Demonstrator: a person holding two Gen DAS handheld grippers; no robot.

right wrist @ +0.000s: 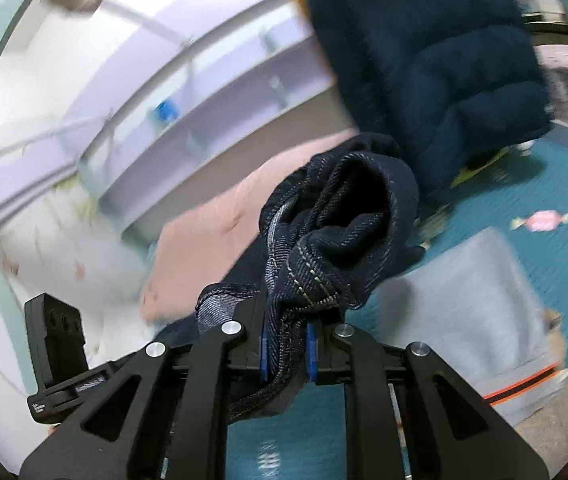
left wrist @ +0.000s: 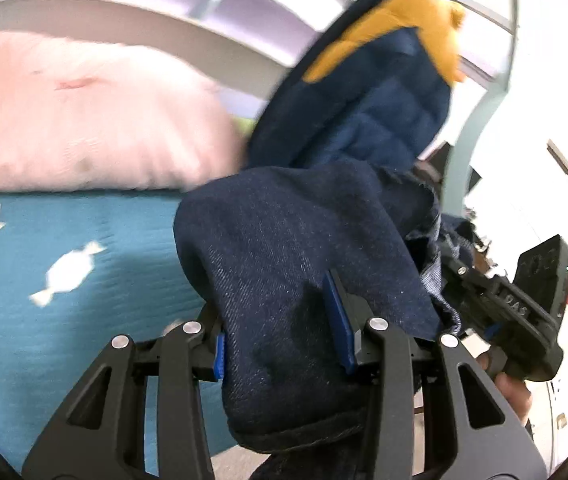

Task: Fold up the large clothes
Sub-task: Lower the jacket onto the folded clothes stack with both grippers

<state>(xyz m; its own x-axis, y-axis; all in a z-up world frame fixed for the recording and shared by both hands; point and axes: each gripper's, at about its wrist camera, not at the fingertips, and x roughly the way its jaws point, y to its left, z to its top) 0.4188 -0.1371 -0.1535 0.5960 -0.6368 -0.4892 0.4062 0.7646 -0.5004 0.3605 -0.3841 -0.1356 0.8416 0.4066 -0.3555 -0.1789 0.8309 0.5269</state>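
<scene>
My left gripper is clamped on a thick bunch of the jeans, dark denim filling the gap between the blue pads and draping down over the jaws. My right gripper is clenched on another part of the jeans, pinching a stitched seam and zipper edge between its pads; the denim bunches up in a crumpled fold just past the fingertips. The jeans are held up off the bed, hanging between both grippers, not lying flat.

In the left view my right gripper shows at the right edge with denim running toward it. In the right view part of my left gripper shows at lower left.

The bed has a teal sheet with candy print. A pink pillow lies at its far side, near a lilac wall. A navy puffer jacket with a yellow panel is above and behind the jeans, blurred; I cannot tell whether it hangs or is propped. A folded grey garment with an orange-black stripe lies on the sheet, right of my right gripper, apart from the jeans. Both views are motion-blurred.
</scene>
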